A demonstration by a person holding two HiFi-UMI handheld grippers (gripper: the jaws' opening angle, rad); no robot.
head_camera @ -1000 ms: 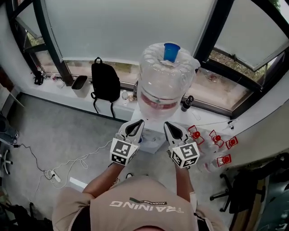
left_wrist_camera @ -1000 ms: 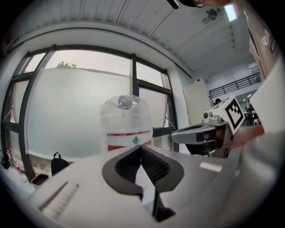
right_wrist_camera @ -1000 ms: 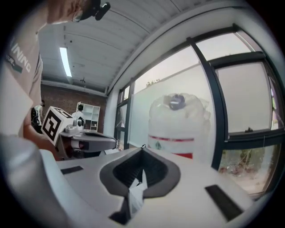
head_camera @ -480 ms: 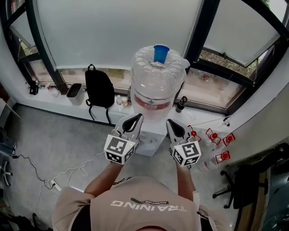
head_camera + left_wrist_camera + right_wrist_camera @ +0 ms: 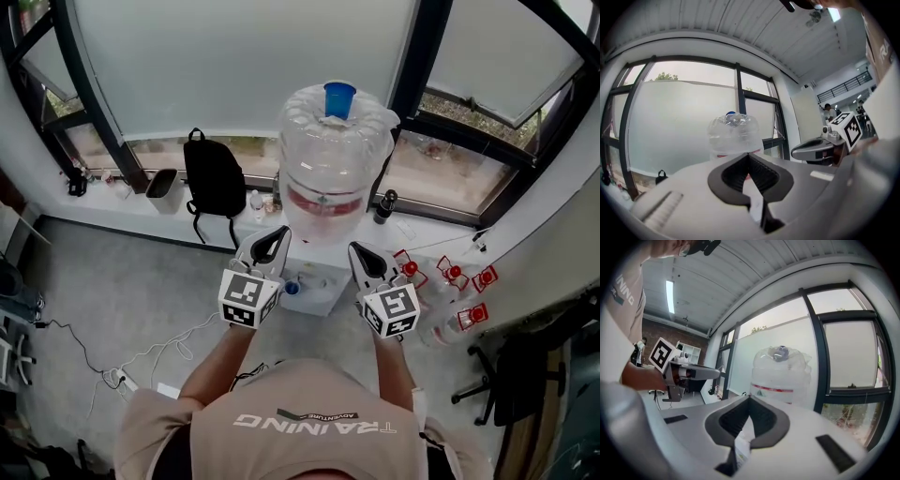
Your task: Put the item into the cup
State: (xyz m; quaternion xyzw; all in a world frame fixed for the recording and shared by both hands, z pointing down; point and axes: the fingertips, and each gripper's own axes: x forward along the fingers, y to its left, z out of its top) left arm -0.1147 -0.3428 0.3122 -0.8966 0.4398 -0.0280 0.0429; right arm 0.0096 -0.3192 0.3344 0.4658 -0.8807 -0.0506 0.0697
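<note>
Left gripper (image 5: 273, 246) and right gripper (image 5: 363, 262) hover side by side, barely moved since a moment ago. Both have their jaws closed tip to tip. Beyond them, the blue cup (image 5: 339, 98) tops the water bottle (image 5: 336, 159).

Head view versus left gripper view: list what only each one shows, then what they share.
Only the head view shows the red-capped bottles and a white cable on the grey floor. Only the left gripper view shows the ribbed ceiling, its light and a distant person. Both show the water jug with its blue cap, the black backpack, the left tool with jaws together, and the right tool.
</note>
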